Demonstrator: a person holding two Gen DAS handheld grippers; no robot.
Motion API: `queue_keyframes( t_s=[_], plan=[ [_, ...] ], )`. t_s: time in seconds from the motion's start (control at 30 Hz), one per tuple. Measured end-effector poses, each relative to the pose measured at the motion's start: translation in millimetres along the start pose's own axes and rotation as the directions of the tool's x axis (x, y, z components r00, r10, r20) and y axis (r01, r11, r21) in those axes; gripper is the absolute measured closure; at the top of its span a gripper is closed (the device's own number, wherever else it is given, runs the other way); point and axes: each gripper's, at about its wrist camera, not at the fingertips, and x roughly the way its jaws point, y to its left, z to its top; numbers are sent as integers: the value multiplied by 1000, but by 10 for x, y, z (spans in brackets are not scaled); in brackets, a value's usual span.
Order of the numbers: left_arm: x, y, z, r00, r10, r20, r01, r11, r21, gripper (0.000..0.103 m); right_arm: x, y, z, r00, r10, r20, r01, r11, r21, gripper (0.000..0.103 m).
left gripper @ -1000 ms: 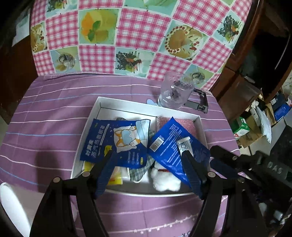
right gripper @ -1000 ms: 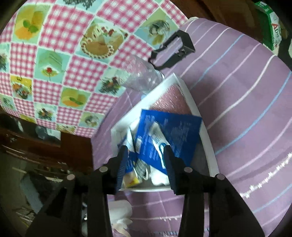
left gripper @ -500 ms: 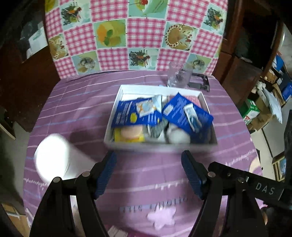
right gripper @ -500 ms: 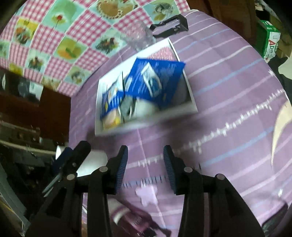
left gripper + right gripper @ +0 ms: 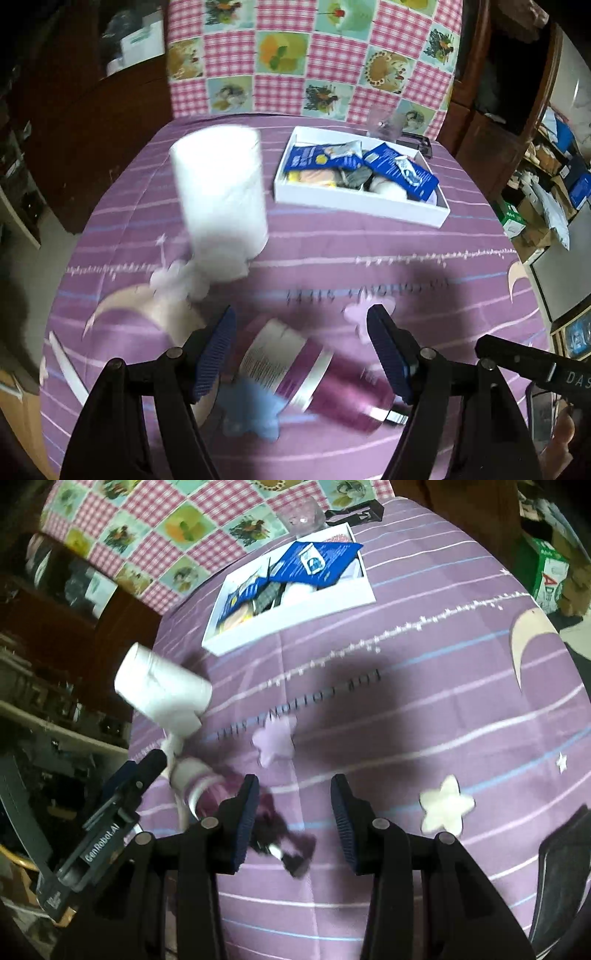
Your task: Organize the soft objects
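A white box (image 5: 354, 201) at the far side of the purple-clothed table holds blue packets (image 5: 400, 171), a yellow item and a white plush; it also shows in the right wrist view (image 5: 295, 614). A white paper roll (image 5: 221, 192) stands on the left, also visible in the right wrist view (image 5: 166, 690). A purple and white tube (image 5: 306, 376) lies between the open jaws of my left gripper (image 5: 301, 354). My right gripper (image 5: 291, 812) is open and empty above the cloth, with the tube (image 5: 207, 786) to its left.
A clear glass (image 5: 384, 123) and a black frame (image 5: 415, 140) stand behind the box. A checked cloth (image 5: 310, 55) hangs at the back. Cartons (image 5: 517, 218) lie on the floor to the right. The cloth has star patches (image 5: 445, 806).
Both grippers have pulled back from the box toward the near side of the table. The paper roll and the purple tube have come into view. Both stay open.
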Motion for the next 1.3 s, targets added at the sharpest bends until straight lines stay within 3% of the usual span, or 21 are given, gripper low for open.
queue_keyframes(
  t_s=[0.13,0.27,0.47,0.63,0.73,0.8,0.83,0.93,1.03,1.17,1.3],
  plan=[
    [-75,147,-335,999,-1,52,3,999,-36,29,-23,52,-311,996,-10,90,17,997,-78,60],
    [-66,224,-552,994,24,104,-17,998,-62,29,-86,121,-592,973,-1,231,42,984,-172,60],
    [-16,281,-751,988,25,151,-11,996,-90,29,-166,148,-884,878,-58,476,199,947,-251,60],
    [-25,173,-911,970,81,229,-70,996,-55,29,-145,117,-1007,811,-69,581,252,937,-242,60],
    [-75,124,-954,962,59,268,-51,998,-35,25,-108,164,-1070,769,-72,636,297,920,-256,60],
    [-125,96,-970,949,69,309,-63,998,-30,21,-65,212,-1079,770,-88,632,326,906,-271,60],
    [-176,77,-993,934,85,347,-80,996,-29,21,-54,220,-1081,772,-81,630,322,905,-279,60],
    [-288,48,-1058,897,114,427,-108,993,-37,16,-112,198,-1115,745,-75,662,318,913,-255,60],
    [-291,13,-1068,895,115,431,-116,993,-23,3,-154,190,-1150,722,-74,688,321,917,-238,60],
    [-318,-41,-1094,872,167,460,-177,984,-23,1,-152,245,-1178,713,-71,698,342,904,-257,60],
    [-321,-54,-1109,879,144,454,-154,988,-16,1,-153,247,-1186,712,-70,699,341,904,-258,60]
  ],
)
